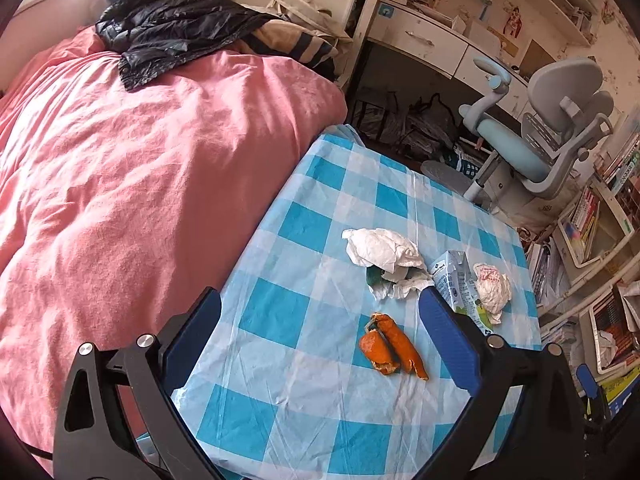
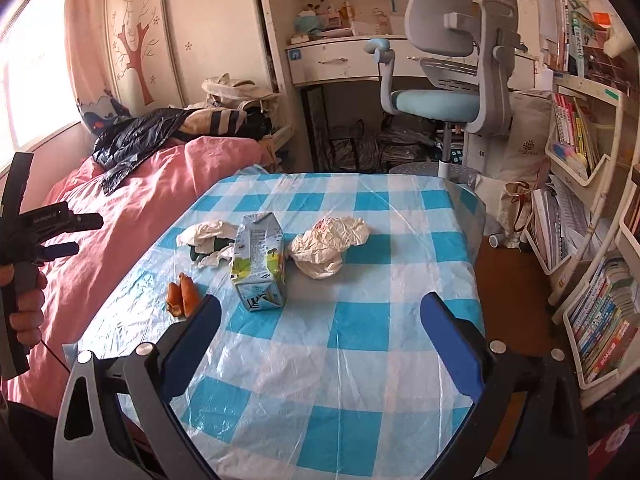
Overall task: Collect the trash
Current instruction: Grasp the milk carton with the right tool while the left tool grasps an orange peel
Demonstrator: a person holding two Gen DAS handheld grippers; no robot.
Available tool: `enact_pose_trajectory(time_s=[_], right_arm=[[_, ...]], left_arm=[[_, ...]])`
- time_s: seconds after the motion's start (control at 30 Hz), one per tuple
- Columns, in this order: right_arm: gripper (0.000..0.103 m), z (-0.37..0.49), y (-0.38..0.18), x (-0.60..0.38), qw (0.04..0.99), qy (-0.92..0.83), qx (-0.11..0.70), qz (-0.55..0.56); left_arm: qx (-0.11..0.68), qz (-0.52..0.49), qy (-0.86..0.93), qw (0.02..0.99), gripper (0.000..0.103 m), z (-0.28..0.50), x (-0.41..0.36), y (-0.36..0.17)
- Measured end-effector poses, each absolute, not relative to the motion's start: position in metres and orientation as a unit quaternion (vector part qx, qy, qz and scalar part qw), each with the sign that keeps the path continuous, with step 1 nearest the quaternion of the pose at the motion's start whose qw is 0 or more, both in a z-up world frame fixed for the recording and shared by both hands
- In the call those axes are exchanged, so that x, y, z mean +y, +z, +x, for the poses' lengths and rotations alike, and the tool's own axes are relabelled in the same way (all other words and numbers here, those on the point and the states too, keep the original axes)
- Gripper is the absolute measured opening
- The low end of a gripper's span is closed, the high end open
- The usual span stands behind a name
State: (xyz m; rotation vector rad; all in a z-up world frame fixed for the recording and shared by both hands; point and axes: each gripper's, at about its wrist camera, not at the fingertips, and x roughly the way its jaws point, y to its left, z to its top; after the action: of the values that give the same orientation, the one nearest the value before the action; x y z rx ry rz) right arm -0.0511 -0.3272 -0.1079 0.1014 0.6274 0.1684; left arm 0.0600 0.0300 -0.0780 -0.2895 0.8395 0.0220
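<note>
Both hand-held grippers gape empty over bench. Left hand-held gripper [image 1: 320, 336]: straddle curled orange peel [image 1: 390, 346] beside crushed blue-white milk carton [image 1: 460, 284], pinch low.

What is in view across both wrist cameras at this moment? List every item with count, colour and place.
orange peel: two pieces, orange, table's bed side
crumpled tissue: one, white, beyond the peel
drink carton: one, pale blue and green, mid-table
crumpled wrapper: one, white with red print, beside the carton
tablecloth: one, blue-white check
bed cover: one, pink
jacket: one, black, on the bed
desk chair: one, grey and blue, at the desk
left gripper: open, above the table
right gripper: open, above the table
hand: holding the left gripper's handle
</note>
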Motion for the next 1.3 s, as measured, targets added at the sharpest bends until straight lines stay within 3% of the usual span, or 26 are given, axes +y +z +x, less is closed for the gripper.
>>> enact_pose_trajectory(time_s=[0.47, 0.87, 1.03, 1.23, 1.3], right_arm=[[0.096, -0.049, -0.115, -0.311, 0.938, 0.110, 0.328, 0.022], [0.096, -0.012, -0.121, -0.285, 0.931, 0.142, 0.335, 0.012], [0.096, 0.021, -0.130, -0.271, 0.920, 0.160, 0.356, 0.027], [0.096, 0.071, -0.162, -0.249, 0.900, 0.157, 0.407, 0.009], [0.095, 0.081, -0.177, -0.249, 0.890, 0.154, 0.430, 0.011]], left_arm=[[0.426, -0.099, -0.008, 0.899, 0.096, 0.064, 0.006, -0.089], [0.487, -0.077, -0.014, 0.870, 0.086, 0.088, -0.026, -0.157], [0.512, -0.073, -0.028, 0.855, 0.074, 0.094, -0.030, -0.174], [0.509, -0.048, -0.036, 0.859, 0.067, 0.099, -0.039, -0.177], [0.507, -0.028, -0.044, 0.860, 0.051, 0.100, -0.046, -0.176]])
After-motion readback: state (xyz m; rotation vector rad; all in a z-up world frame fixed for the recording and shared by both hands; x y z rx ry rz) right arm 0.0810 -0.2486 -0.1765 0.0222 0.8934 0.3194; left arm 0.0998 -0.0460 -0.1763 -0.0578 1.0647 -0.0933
